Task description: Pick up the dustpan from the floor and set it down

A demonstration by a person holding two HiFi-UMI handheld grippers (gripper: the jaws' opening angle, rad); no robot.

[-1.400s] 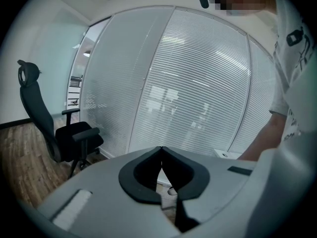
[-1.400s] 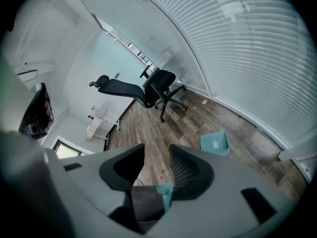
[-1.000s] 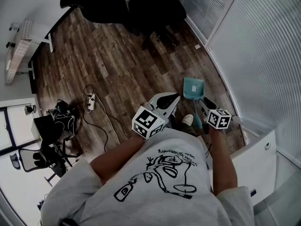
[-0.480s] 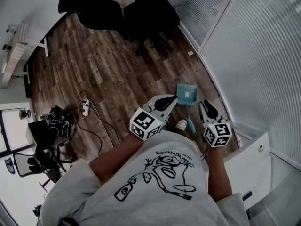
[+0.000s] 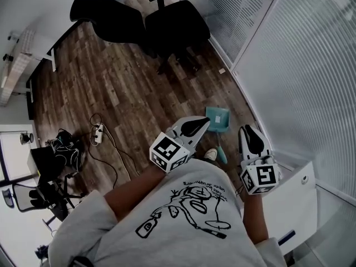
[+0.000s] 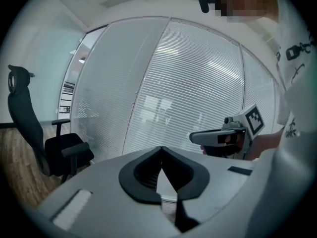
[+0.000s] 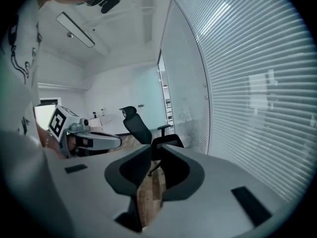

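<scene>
The teal dustpan lies flat on the wood floor by the glass wall, its handle pointing back toward the person's shoe. Neither gripper touches it. My left gripper hangs above and just left of the pan. Its fingertips meet in the left gripper view, with nothing between them. My right gripper is raised to the right of the handle. Its jaws are closing, still a little apart in the right gripper view, and hold nothing. Each gripper view shows the other gripper beside it.
Two black office chairs stand at the far end of the floor. A glass wall with blinds runs along the right. A power strip with cables lies on the left, and a white cabinet stands near my right arm.
Both grippers have risen, the right one much more, up and away from the dustpan's handle while rolling. The dustpan has stayed on the floor.
</scene>
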